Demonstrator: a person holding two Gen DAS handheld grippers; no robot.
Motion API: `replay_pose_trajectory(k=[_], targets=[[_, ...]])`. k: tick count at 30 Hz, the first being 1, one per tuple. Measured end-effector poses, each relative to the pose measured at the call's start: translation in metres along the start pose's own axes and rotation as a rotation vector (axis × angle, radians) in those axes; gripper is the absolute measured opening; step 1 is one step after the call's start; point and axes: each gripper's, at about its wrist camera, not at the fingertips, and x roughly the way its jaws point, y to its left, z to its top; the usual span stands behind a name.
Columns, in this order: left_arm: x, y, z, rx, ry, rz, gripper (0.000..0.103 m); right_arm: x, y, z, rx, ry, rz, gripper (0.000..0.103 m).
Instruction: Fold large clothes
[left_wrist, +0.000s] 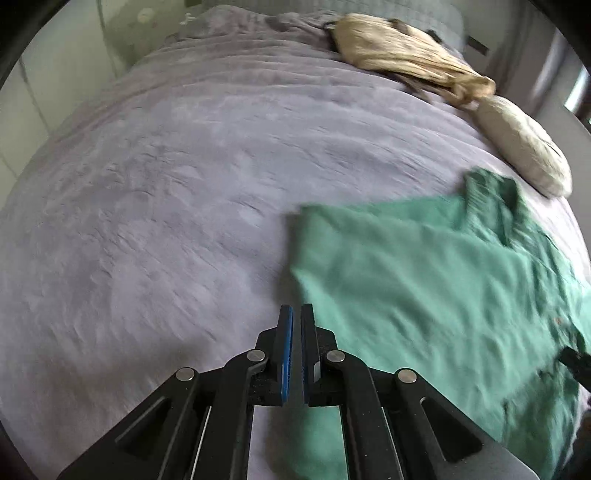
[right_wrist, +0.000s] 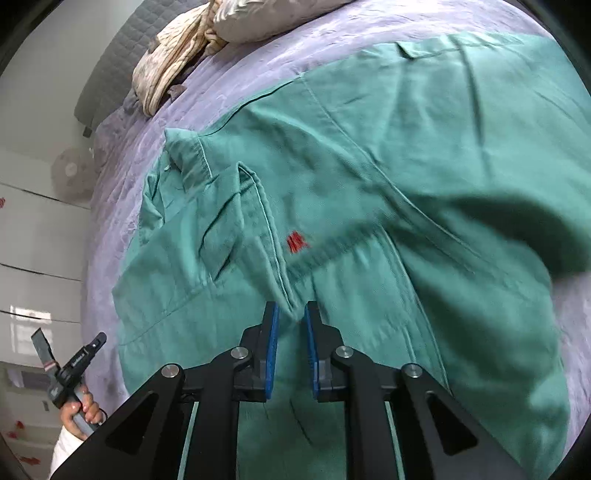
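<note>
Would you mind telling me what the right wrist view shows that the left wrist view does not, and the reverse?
Only the right wrist view shows the red mark stitched on the green shirt, the person's hand holding the other tool, and the right tongs closing on a shirt fold. Only the left wrist view shows the left tongs, nearly shut on nothing, above a wide bare stretch of the purple bedspread. Both show the shirt, the bedspread and the beige bedding at the bed's far end.
</note>
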Motion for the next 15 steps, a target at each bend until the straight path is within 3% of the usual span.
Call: replay_pose_trajectory(k=[1, 3, 4, 5, 7, 8, 9, 10, 11, 15], targets=[[-0.001, -0.009, -0.005, 0.013, 0.011, -0.006, 0.005, -0.001, -0.001, -0.003, 0.005, 0.006, 0.008, 0.020], [0.001, -0.030, -0.015, 0.049, 0.033, 0.009, 0.005, -0.008, -0.004, -0.011, 0.015, 0.015, 0.022, 0.037], [0.000, -0.039, -0.021, 0.066, 0.038, 0.023, 0.005, -0.011, -0.006, -0.016, 0.020, 0.017, 0.030, 0.055], [0.002, -0.051, -0.028, 0.089, 0.046, 0.036, 0.005, -0.015, -0.008, -0.020, 0.023, 0.017, 0.031, 0.066], [0.003, -0.067, -0.040, 0.101, 0.071, 0.027, 0.006, -0.022, -0.011, -0.027, 0.025, 0.018, 0.041, 0.066], [0.002, -0.073, -0.048, 0.100, 0.093, 0.012, 0.018, -0.024, -0.013, -0.031, 0.030, 0.021, 0.048, 0.066], [0.003, -0.080, -0.052, 0.101, 0.108, 0.005, 0.062, -0.027, -0.016, -0.033, 0.037, 0.023, 0.054, 0.066], [0.004, -0.087, -0.055, 0.099, 0.118, 0.004, 0.083, -0.029, -0.020, -0.036, 0.047, 0.025, 0.062, 0.066], [0.001, -0.096, -0.059, 0.098, 0.103, 0.009, 0.097, -0.031, -0.023, -0.037, 0.053, 0.027, 0.067, 0.067], [-0.001, -0.128, -0.068, 0.178, 0.097, 0.013, 0.098, -0.042, -0.035, -0.044, 0.070, 0.021, 0.086, 0.073]])
